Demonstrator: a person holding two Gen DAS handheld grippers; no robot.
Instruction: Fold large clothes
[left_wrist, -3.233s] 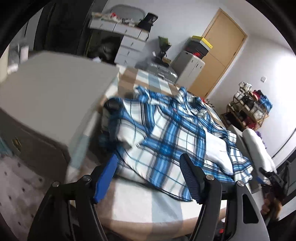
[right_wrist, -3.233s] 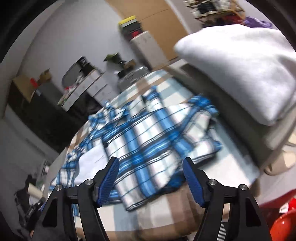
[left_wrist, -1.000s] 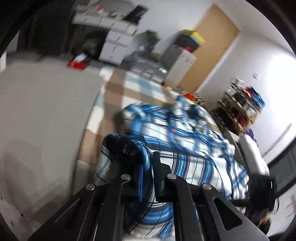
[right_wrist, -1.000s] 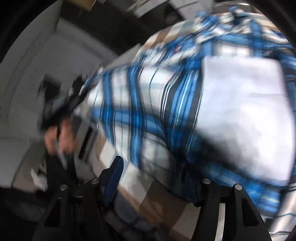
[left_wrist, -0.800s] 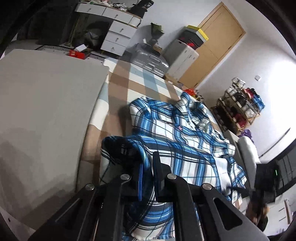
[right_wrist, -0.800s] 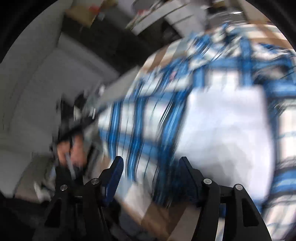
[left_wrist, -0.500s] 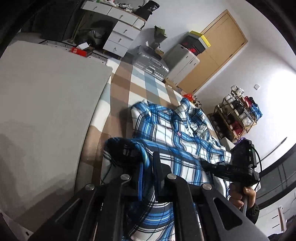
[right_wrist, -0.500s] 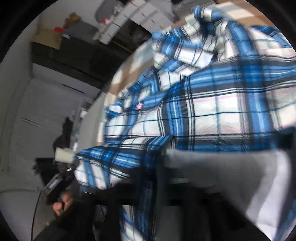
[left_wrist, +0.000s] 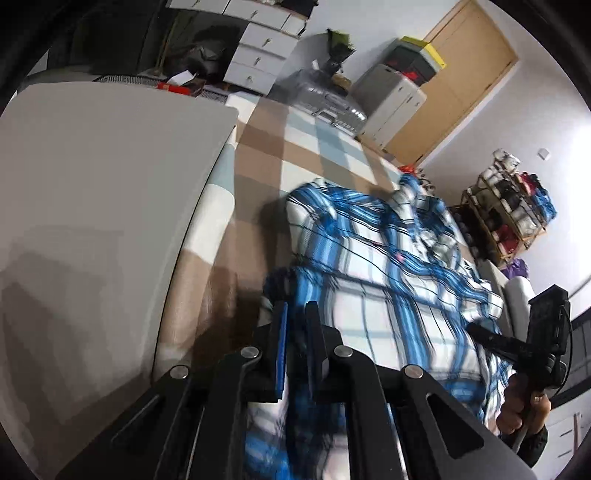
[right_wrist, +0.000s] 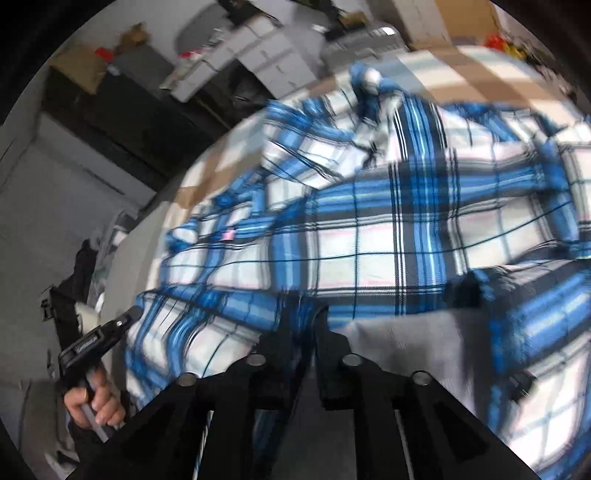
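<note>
A blue and white plaid shirt (left_wrist: 373, 258) lies on the bed, collar toward the far end. My left gripper (left_wrist: 295, 314) is shut on the shirt's near left edge, and the cloth bunches between its fingers. My right gripper (right_wrist: 304, 317) is shut on the shirt's (right_wrist: 388, 229) near right edge. The hem is stretched between the two grippers and lifted off the bed. The right gripper also shows in the left wrist view (left_wrist: 480, 330), and the left one in the right wrist view (right_wrist: 127, 317).
The bed has a brown, white and pale blue check cover (left_wrist: 306, 144). A grey headboard or panel (left_wrist: 92, 192) rises on the left. White drawers (left_wrist: 258, 51), a suitcase (left_wrist: 325, 99), a wooden door (left_wrist: 454, 85) and a shoe rack (left_wrist: 513, 218) stand beyond the bed.
Both grippers have closed on the shirt's near edge since 3.2 s ago. In the last second the right gripper took hold, and the hem now rises and spreads between the two.
</note>
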